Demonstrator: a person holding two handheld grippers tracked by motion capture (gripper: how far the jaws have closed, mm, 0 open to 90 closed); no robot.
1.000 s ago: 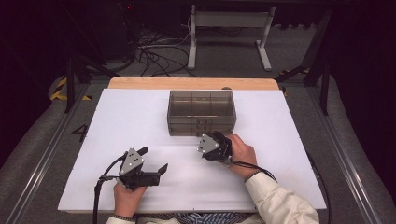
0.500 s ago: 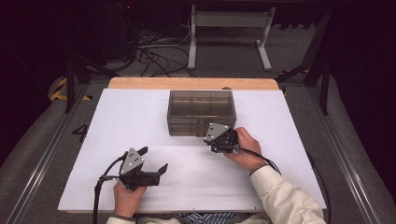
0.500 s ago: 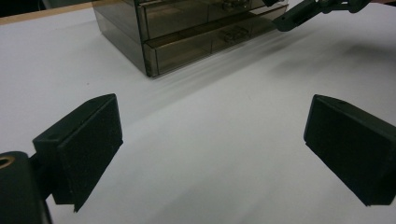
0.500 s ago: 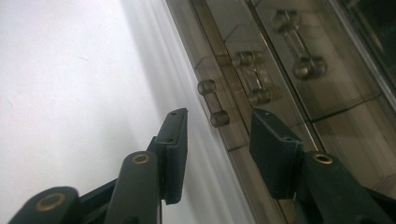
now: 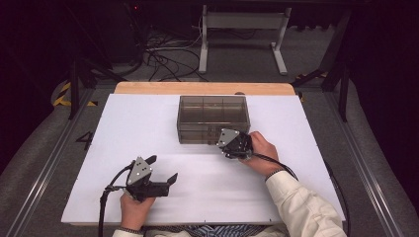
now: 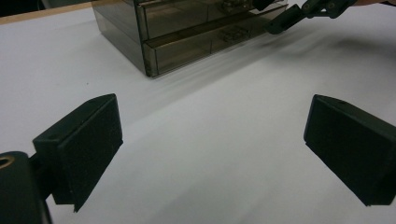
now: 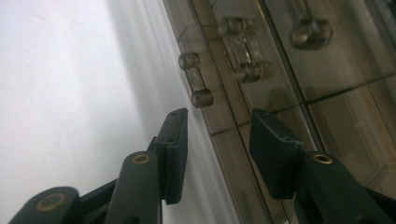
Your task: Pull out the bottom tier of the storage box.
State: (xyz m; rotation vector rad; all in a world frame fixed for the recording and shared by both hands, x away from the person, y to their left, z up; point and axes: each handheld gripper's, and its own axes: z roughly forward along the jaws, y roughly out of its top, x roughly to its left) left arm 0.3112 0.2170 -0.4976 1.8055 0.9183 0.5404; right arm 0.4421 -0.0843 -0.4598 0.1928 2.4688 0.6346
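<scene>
Nearest the person, the left gripper (image 5: pixel 157 173) rests low over the white table (image 5: pixel 123 128) near its front edge, held in the left hand (image 5: pixel 134 207), its cable trailing back off the edge. In the left gripper view its two black jaws stand wide apart with only bare white surface between them, gripping nothing.

Further in and to the right, the right hand (image 5: pixel 261 150) holds the right gripper (image 5: pixel 225 143) against the front of the smoky clear drawer box (image 5: pixel 212 106). In the right gripper view its jaws are partly open, having just been opening a little, and hold nothing; they point at the lower drawer front just below a small clear handle (image 7: pixel 196 86), which seems to lie just ahead of the tips rather than between them, though the close angle makes that hard to judge.

The drawer box stands toward the far middle of the table, its drawers looking pushed in
</scene>
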